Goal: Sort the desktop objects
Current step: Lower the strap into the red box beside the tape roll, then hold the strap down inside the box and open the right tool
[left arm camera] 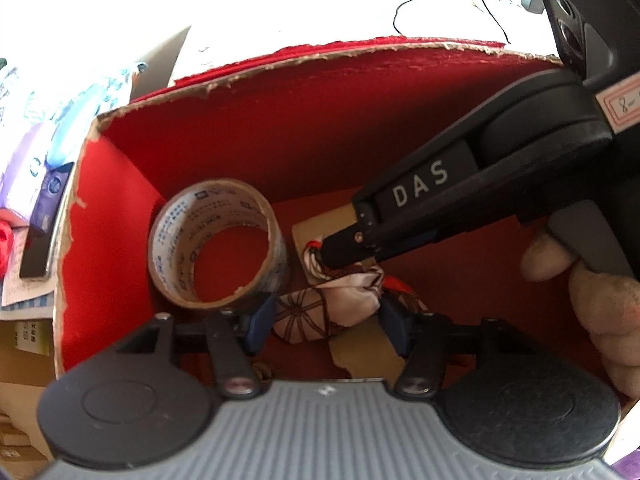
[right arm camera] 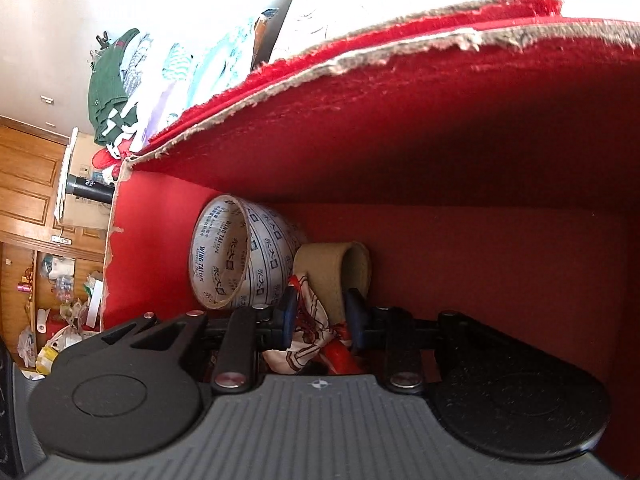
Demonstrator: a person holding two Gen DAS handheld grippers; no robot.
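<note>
Inside the red box (left arm camera: 248, 128), beside the tape roll (left arm camera: 218, 244), the patterned cloth (left arm camera: 328, 304) lies between both tongs; your right tongs (left arm camera: 320, 258) pinch its end, your left tongs (left arm camera: 324, 320) straddle it, apart.

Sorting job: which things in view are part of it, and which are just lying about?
In the job: red box; tape roll inside it; patterned cloth between both grippers, left gripper, right gripper.

Lying about: clothes pile; black cable.
</note>
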